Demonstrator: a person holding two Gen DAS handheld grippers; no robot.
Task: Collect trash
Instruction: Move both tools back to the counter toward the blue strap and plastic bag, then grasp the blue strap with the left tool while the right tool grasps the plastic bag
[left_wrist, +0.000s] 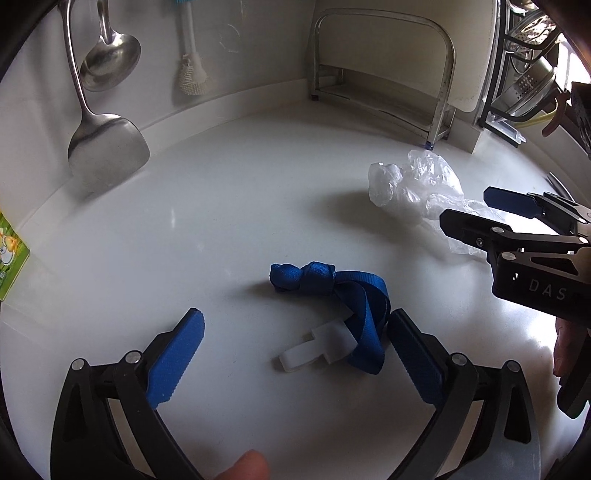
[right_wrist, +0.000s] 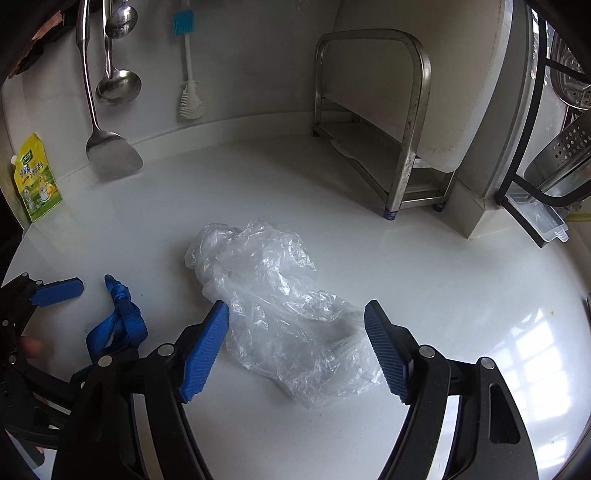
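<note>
A knotted blue strap (left_wrist: 354, 299) with a white plastic clip (left_wrist: 314, 350) lies on the white counter (left_wrist: 221, 221). My left gripper (left_wrist: 295, 319) stands open over it, with the clip and part of the strap between the blue pads; the right-hand pad is at the strap's edge. To the right lies a crumpled clear plastic bag (left_wrist: 410, 184). In the right wrist view my right gripper (right_wrist: 297, 308) is open astride the bag (right_wrist: 280, 314), its pads not pressing on it. The strap (right_wrist: 122, 317) shows at left there.
A steel spatula (left_wrist: 107, 147), a ladle (left_wrist: 110, 62) and a brush (left_wrist: 190, 74) hang on the back wall. A steel rack (right_wrist: 406, 147) holding a white board stands at the back right, with a dish drainer (right_wrist: 554, 166) beside it. A yellow-green packet (right_wrist: 37, 181) leans at far left.
</note>
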